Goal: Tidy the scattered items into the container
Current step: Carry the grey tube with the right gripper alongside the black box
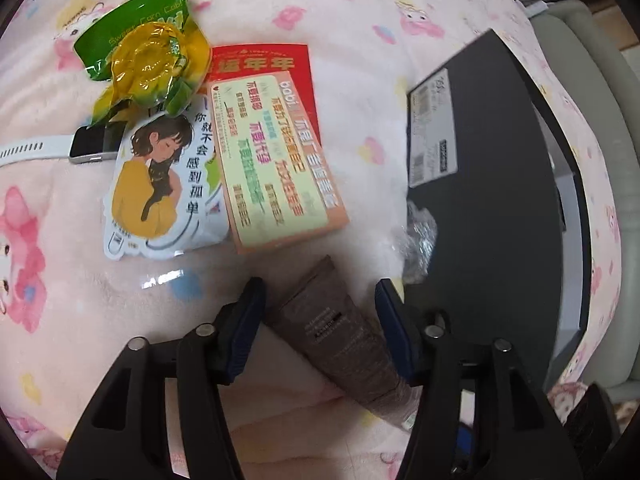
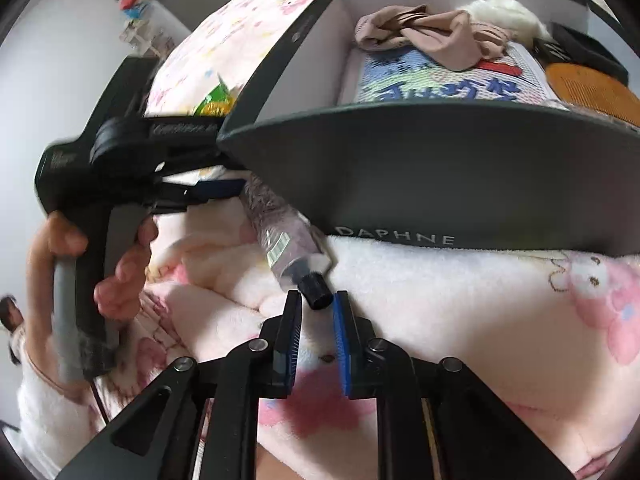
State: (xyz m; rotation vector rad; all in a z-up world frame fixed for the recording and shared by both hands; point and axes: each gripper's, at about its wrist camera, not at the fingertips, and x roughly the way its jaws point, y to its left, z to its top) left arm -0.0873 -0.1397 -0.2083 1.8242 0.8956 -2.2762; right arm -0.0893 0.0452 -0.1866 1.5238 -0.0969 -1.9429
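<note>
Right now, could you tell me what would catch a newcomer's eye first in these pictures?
The brown tube lies on the pink blanket between the open left gripper fingers. Beside it stands the dark box, clothes already inside. Colourful cards and a green snack packet lie scattered further back.

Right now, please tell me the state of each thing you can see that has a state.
left gripper: open, astride the tube
right gripper: nearly shut, empty, at the cap
brown tube: lying on the blanket, capped
dark box: open, partly filled
smartwatch: screen dark
corn packet: sealed, outside the box
</note>
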